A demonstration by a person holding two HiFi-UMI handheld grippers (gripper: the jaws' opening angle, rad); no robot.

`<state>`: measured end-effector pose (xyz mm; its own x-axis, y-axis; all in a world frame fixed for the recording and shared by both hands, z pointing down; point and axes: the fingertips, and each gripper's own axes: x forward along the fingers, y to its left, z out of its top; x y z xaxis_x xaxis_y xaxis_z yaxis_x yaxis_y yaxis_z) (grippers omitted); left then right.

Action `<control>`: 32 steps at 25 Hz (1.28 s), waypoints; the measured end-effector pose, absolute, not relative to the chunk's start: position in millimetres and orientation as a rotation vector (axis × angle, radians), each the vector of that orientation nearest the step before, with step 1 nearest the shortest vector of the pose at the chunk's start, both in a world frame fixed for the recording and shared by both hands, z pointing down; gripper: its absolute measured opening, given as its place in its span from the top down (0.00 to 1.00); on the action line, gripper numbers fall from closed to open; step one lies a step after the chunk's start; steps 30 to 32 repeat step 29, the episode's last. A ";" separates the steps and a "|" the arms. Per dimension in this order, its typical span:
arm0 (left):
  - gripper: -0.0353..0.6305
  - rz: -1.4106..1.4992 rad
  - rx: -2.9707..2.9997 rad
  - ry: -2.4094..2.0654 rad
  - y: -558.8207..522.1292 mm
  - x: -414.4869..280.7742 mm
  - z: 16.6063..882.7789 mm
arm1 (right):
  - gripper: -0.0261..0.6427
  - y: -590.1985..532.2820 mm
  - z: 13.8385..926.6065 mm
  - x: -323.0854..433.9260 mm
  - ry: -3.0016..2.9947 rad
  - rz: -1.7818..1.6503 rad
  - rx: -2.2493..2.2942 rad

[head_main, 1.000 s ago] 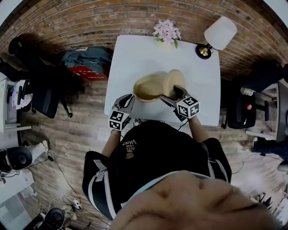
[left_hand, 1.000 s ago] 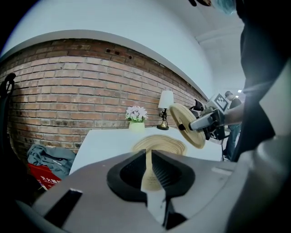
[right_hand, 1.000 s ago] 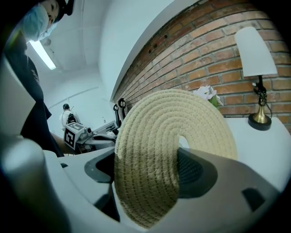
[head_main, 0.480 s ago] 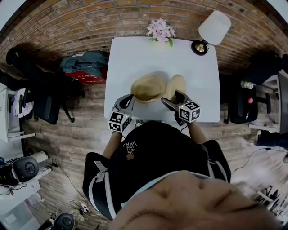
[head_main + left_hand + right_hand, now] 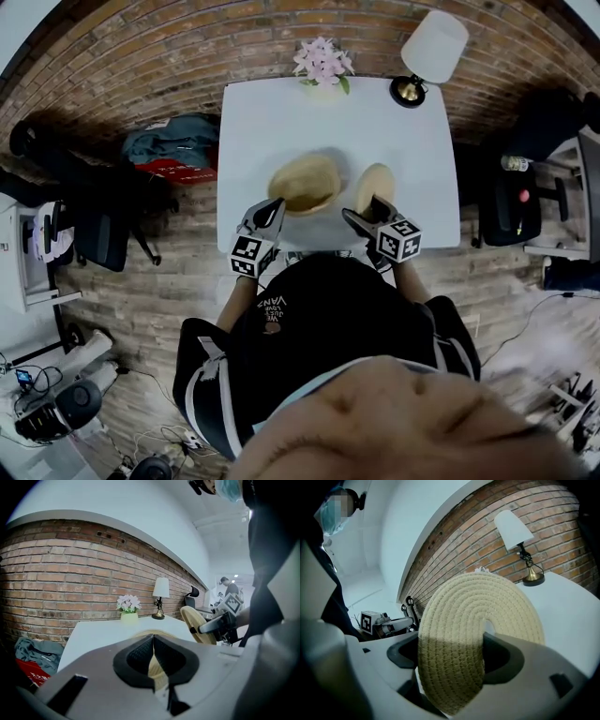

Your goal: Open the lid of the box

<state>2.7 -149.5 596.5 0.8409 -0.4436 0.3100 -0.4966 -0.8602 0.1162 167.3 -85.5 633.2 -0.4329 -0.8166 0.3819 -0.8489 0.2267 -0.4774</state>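
Note:
A round woven straw box (image 5: 305,183) stands open on the white table (image 5: 281,122). Its flat woven lid (image 5: 375,187) is off the box, just to its right, tilted on edge. My right gripper (image 5: 364,217) is shut on the lid's near rim. In the right gripper view the lid (image 5: 478,606) fills the space between the pads of the right gripper (image 5: 452,667). My left gripper (image 5: 269,212) hovers at the box's near-left side with its jaws shut and nothing gripped. Through the left gripper's (image 5: 153,639) thin slit I see the straw box (image 5: 157,677) beyond it.
A pot of pink flowers (image 5: 322,64) and a table lamp (image 5: 427,52) stand at the table's far edge by the brick wall. Office chairs (image 5: 89,202) and a bundle of cloth (image 5: 173,141) sit on the wooden floor to the left.
The right gripper has carried the lid from over the box's right rim to the right, so it now stands apart from the box. The left gripper stays by the box.

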 end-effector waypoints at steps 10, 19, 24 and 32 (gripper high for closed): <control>0.93 0.414 2.835 -0.690 -147.1 11.2 594.9 | 0.42 -71.8 642.2 178.1 -2.375 1.053 1.717; 0.93 0.420 2.831 -0.693 -149.0 9.5 595.9 | 0.42 -75.9 641.7 178.2 -2.374 1.046 1.706; 0.93 0.422 2.824 -0.701 -149.5 5.6 595.3 | 0.42 -80.0 639.0 177.2 -2.381 1.037 1.695; 0.93 0.421 2.815 -0.718 -149.5 1.5 596.7 | 0.42 -81.2 638.8 176.2 -2.383 1.036 1.681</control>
